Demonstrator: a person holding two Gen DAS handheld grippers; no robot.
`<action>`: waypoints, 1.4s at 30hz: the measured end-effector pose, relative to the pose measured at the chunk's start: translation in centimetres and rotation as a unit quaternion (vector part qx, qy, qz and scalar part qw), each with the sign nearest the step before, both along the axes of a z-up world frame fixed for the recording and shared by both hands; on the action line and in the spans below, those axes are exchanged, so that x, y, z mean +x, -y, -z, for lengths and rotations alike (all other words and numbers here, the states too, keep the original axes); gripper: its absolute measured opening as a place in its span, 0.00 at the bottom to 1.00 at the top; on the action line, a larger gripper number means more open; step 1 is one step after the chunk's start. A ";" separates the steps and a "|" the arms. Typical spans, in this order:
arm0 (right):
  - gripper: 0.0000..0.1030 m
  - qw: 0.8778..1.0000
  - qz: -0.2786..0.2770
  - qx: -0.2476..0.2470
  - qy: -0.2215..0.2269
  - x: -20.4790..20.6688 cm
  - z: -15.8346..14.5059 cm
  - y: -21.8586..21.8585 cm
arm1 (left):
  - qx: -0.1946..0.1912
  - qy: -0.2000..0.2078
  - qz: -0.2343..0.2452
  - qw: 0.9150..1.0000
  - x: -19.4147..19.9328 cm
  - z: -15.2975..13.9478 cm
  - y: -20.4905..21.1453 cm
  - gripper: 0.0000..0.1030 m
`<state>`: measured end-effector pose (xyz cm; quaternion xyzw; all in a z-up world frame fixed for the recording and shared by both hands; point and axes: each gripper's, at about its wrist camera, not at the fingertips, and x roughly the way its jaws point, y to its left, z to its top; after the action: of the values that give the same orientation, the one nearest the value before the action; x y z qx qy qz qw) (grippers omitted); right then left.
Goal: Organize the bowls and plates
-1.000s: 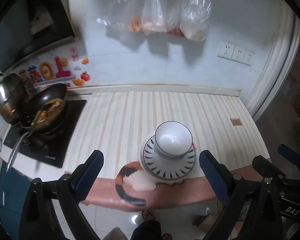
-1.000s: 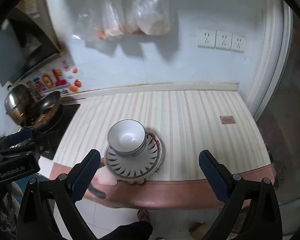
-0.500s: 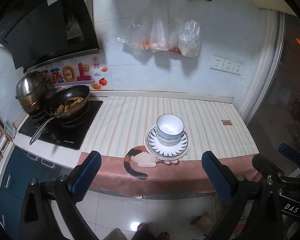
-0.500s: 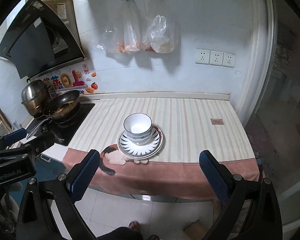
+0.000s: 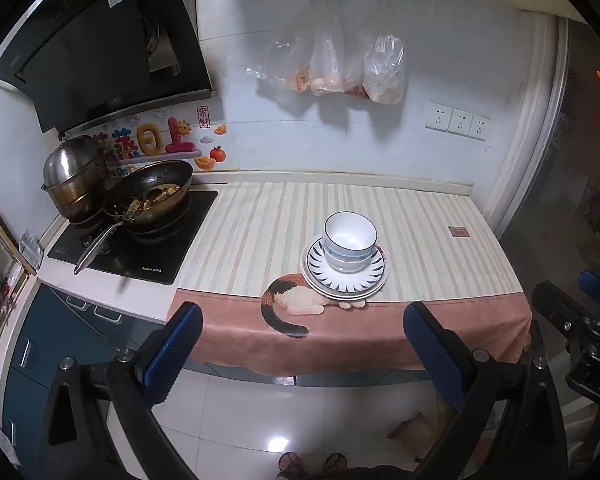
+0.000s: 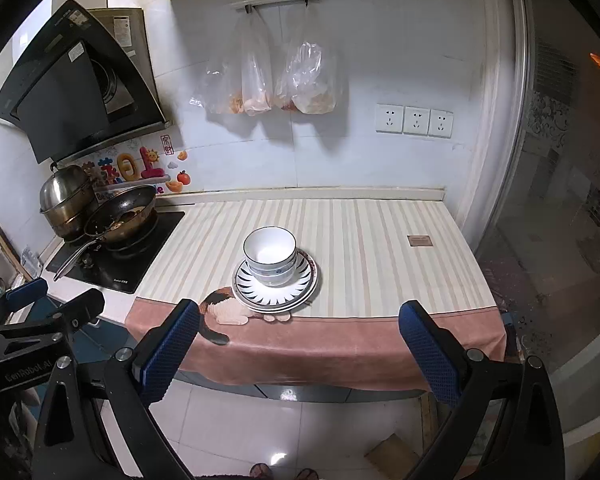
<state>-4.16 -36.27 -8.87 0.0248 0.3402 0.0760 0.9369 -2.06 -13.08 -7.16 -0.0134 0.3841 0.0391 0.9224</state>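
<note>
White bowls (image 5: 350,246) with a dark rim stand nested on a stack of white plates with blue ray pattern (image 5: 320,270), near the front of the striped cloth on the counter. They also show in the right wrist view, bowls (image 6: 270,254) on plates (image 6: 304,284). My left gripper (image 5: 302,354) is open and empty, held back from the counter above the floor. My right gripper (image 6: 300,354) is open and empty too, equally far back. Nothing is between either pair of fingers.
A hob (image 5: 140,248) at the left carries a frying pan with food (image 5: 156,196) and a steel pot (image 5: 74,178). A range hood (image 5: 100,40) hangs above. Plastic bags (image 5: 340,68) hang on the wall. The cloth's pink edge (image 5: 360,340) drapes over the counter front.
Both grippers have pulled back and up from the counter; the stack now looks smaller and farther. The bowls and plates have not moved. Both grippers stayed open.
</note>
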 end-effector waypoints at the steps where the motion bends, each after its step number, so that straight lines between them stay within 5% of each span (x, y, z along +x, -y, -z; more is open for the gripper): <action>1: 0.99 1.000 0.001 0.000 0.001 0.0 -0.1 0.0 | 0.002 0.000 0.001 1.000 0.0 0.0 -0.1 1.00; 42: 0.99 1.000 0.009 -0.008 0.005 1.1 -0.6 -0.7 | 0.009 0.012 0.013 1.000 -0.1 -1.0 -1.3 1.00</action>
<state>-3.09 -35.57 -8.32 0.0199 0.3363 0.0646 0.9393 -2.20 -11.83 -6.20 -0.0008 0.3732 0.0307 0.9273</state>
